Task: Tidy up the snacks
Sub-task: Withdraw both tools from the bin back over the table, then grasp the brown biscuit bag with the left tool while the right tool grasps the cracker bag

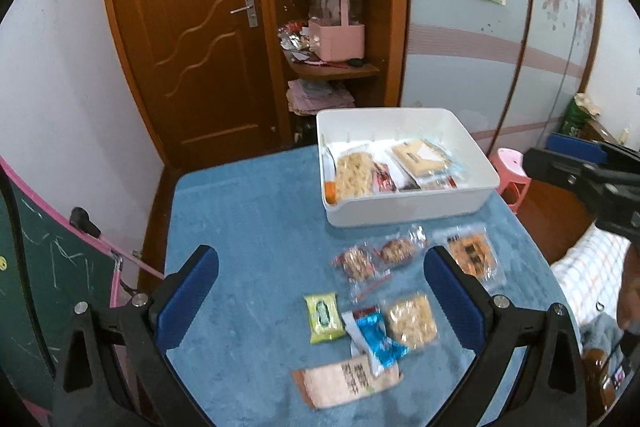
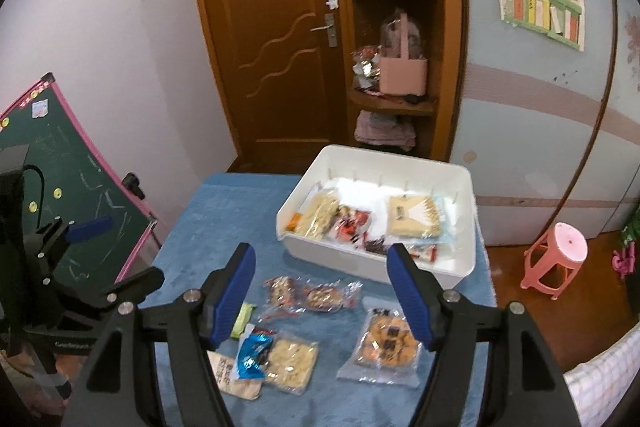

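- On the blue cloth (image 1: 248, 227), the white bin (image 1: 408, 211) is my landmark; it sits at the far right part of the table.
- Inside the bin: a pale noodle-like pack (image 1: 352, 173) at its left, a tan cracker pack (image 1: 420, 157) toward its right, red wrappers (image 2: 352, 223) between them. More small packs lie at the near wall; I can't tell what they are.
- Loose snacks lie on the cloth on the near side of the bin, none touching it.
- Closest to the bin: two round cookies (image 1: 376, 257) in clear wrap, side by side, and a square orange-brown pack (image 1: 474, 259) to their right.
- Further from the bin: green pack (image 1: 323, 317), blue foil pack (image 1: 378, 343), pale cracker pack (image 1: 412, 321), close together in a row.
- Furthest from the bin: long beige pack (image 1: 348, 381), with the blue foil pack overlapping its top edge.
- My left tongs (image 1: 320, 287): jaws wide apart, nothing between the pads, hovering above the loose snacks on the near side of the bin.
- My right tongs (image 2: 324, 291): jaws apart, gripping nothing, above the cookies, right tip over the bin's near wall in view.
- Right wrist view shows the left tongs off to the left, away from the bin.
- Pink stool (image 2: 558, 255) stands on the floor to the right of the bin, off the table.
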`<state>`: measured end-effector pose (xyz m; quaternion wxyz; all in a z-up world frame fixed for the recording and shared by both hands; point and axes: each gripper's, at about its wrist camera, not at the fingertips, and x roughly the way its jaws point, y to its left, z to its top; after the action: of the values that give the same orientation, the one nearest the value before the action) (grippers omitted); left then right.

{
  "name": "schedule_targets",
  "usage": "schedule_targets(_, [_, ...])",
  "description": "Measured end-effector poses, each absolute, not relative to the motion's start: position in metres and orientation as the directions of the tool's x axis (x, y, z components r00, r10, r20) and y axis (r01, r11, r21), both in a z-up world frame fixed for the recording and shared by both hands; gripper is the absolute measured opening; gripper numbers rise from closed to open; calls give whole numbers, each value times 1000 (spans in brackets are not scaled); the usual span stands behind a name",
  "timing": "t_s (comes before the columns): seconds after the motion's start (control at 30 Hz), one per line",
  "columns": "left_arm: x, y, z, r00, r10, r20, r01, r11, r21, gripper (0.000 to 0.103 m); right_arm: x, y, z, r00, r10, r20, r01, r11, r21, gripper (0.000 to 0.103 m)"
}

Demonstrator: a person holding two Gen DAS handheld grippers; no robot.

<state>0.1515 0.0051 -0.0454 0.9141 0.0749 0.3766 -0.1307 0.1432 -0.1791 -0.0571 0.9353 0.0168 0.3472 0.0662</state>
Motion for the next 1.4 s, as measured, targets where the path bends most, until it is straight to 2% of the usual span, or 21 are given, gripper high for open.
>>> schedule_targets(0.3, [118,26,-96,634,-203,-746,370,927,63,102,138,-172,-110,664,207,-718,-135,978,156,69])
schedule_targets(0.63, [109,21,-190,502,-194,-843,541,831,131,102,146,-167,-214,474,217,-853,-69,975,210,69])
schedule_targets(0.8, [112,10,-219,471,-164,-867,609,772,184,102,152,-157,-246,402,238,-884,-48,970,239,69])
schedule_targets(0.97, [119,6,-232,431,-153,-889,645,741,185,102,159,-144,-267,354,215,-910,-37,976,216,69])
schedule_targets(1.3, [125,-12,-254,386,-134,-913,722,660,209,102,177,-141,-297,305,250,-919,27,962,270,69])
schedule_targets(1.4, [130,-17,-255,366,-152,-918,737,650,187,102,182,-132,-300,303,217,-928,19,972,233,69])
